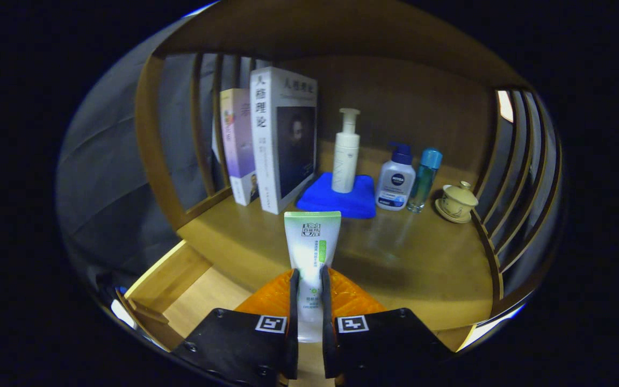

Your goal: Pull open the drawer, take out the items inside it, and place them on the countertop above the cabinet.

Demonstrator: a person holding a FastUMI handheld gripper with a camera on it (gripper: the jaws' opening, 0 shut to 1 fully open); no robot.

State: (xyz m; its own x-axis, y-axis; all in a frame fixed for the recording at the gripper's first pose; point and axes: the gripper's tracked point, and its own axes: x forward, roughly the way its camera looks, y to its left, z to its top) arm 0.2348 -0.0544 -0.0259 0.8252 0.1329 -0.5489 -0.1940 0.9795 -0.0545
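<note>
My gripper [309, 279] is shut on a white and green tube [311, 244], both fingers pressing its lower half. The tube sticks out ahead of the fingers, its flat crimped end pointing forward over the wooden countertop [395, 258]. Below and to the left of the fingers the pulled-out drawer [202, 295] shows its light wooden floor and side wall.
On the countertop beyond the tube stand two upright books [269, 140], a white pump bottle [346, 153] on a folded blue cloth [336, 200], a white bottle with a blue cap [395, 180], a slim teal bottle [424, 180] and a lidded tea cup [457, 201]. Wooden slats close both sides.
</note>
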